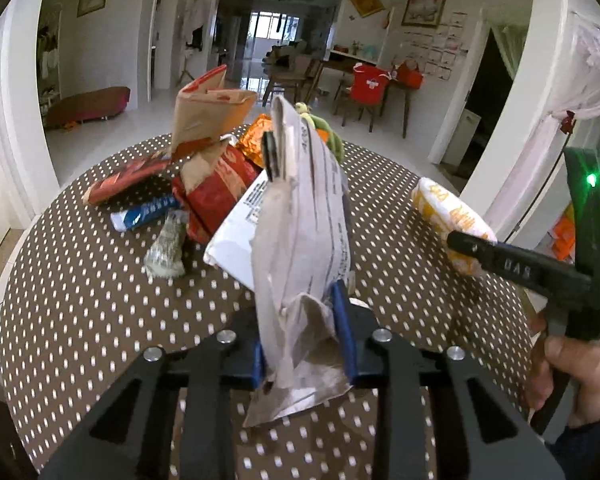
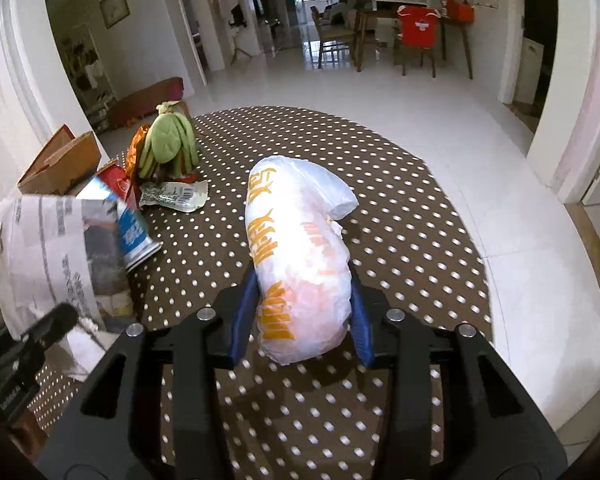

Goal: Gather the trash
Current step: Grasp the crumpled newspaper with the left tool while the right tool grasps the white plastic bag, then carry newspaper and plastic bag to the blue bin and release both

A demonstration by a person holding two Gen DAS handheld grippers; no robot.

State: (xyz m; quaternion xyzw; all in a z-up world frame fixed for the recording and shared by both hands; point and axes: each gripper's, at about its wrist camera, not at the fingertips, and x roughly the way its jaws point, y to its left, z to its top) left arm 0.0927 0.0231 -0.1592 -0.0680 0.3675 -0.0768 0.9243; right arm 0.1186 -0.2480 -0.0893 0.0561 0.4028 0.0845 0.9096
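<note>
Left wrist view, left gripper [image 1: 306, 344] blue pads pinching crumpled newsprint [image 1: 300, 240] above polka-dot tablecloth [image 1: 100, 300], right gripper [image 2: 300, 336] squeezing soft white plastic bag [image 2: 296, 256], orange lettering unreadable

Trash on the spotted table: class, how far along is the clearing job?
Done: nothing visibly binned; no bin shows. In hand: the left gripper clamps crumpled newspaper, and the right gripper squeezes the white plastic bag. Left: paper bag, red wrapper, blue tube and other scraps lie on the table.
</note>
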